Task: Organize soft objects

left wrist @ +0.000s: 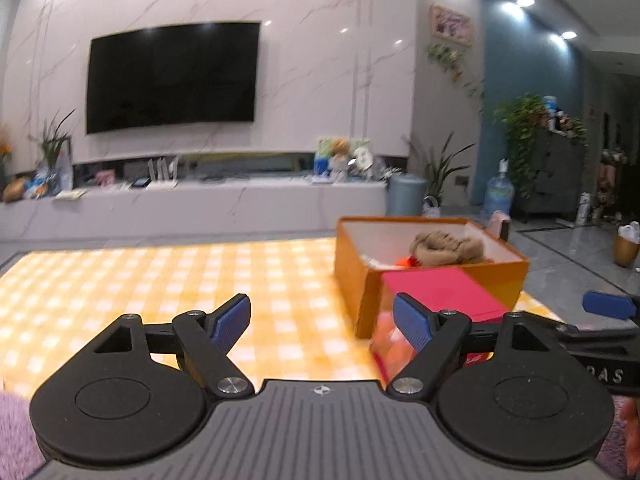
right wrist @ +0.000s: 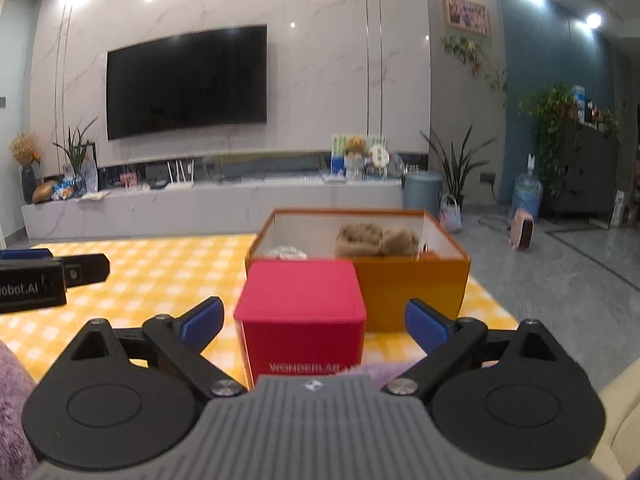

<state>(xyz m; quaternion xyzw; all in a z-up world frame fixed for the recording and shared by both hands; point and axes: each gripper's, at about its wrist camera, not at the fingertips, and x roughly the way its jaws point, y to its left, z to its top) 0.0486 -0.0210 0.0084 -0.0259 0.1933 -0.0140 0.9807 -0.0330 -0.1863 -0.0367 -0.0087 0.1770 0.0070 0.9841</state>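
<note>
Both grippers, left (left wrist: 322, 318) and right (right wrist: 314, 322), fingers wide, empty. Plush (right wrist: 376, 240) in box (right wrist: 416, 288): light, squashy; pinch its bulk.

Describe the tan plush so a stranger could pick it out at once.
Find the yellow checked cloth on the table; an open orange box stands on it behind a closed red box. The tan plush lies inside the orange box, the only fuzzy brown thing there.
</note>
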